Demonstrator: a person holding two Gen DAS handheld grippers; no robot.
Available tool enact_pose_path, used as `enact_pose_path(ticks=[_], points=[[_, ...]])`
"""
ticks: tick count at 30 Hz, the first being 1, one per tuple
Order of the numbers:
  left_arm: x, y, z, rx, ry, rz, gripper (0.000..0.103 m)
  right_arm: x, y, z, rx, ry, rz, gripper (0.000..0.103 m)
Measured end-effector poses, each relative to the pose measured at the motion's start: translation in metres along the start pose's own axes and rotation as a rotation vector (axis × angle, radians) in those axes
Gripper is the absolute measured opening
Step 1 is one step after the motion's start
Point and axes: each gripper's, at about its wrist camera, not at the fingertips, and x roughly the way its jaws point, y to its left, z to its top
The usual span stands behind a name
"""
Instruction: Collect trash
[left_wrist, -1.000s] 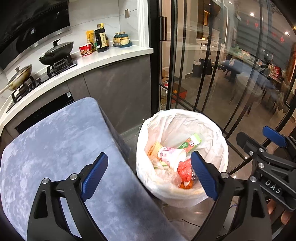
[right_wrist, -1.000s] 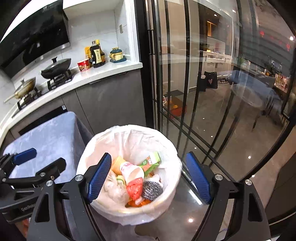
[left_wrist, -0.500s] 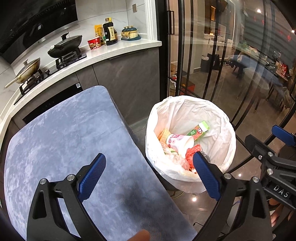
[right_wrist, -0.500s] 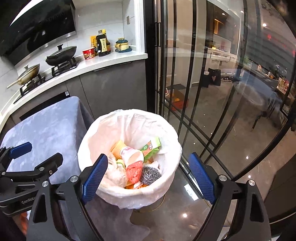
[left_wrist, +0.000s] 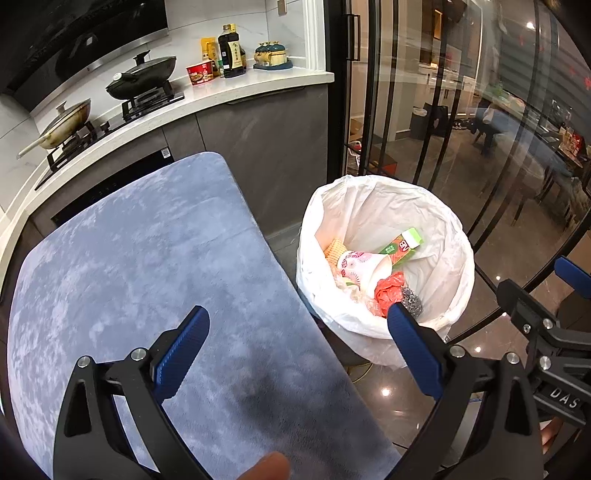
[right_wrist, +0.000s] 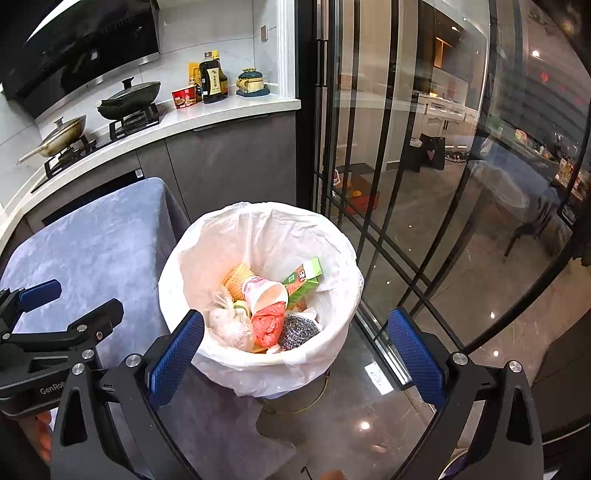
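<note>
Both grippers have drawn back from the lined trash bin (right_wrist: 258, 295) since the earlier frames, and both sets of jaws have just been widening with nothing between them. Collection looks largely done — a paper cup (right_wrist: 264, 291), a green carton (right_wrist: 303, 278), red wrapper (right_wrist: 269, 325) and steel scourer (right_wrist: 298, 328) lie in the white liner, while the grey-blue tablecloth (left_wrist: 129, 277) shows no litter. The left gripper (left_wrist: 295, 350) hangs released over the table edge, bin just beside its right finger; the right gripper (right_wrist: 295, 350) gapes empty, bin ahead between its fingers, untouched.
</note>
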Motion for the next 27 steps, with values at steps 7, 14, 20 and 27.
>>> enact_pose_path(ticks=[7,14,20,27], points=[[-0.003,0.0017,-0.0061,-0.009,0.004,0.009,0.093,-0.0047,0.0066,-0.0058,-0.042,0.003,-0.001,0.096],[-0.0053,-0.0006,-0.0067,0.0,0.001,0.006,0.093,-0.0068,0.0082,-0.0069,-0.047,0.002,0.0,0.096],[-0.0068,-0.0038,-0.0081,0.009,-0.003,0.009,0.093,-0.0093,0.0091,-0.0088,-0.061,0.001,-0.004,0.096],[-0.0068,-0.0049,-0.01,0.004,-0.005,0.016,0.093,-0.0094,0.0071,-0.01,-0.061,0.004,0.001,0.096]])
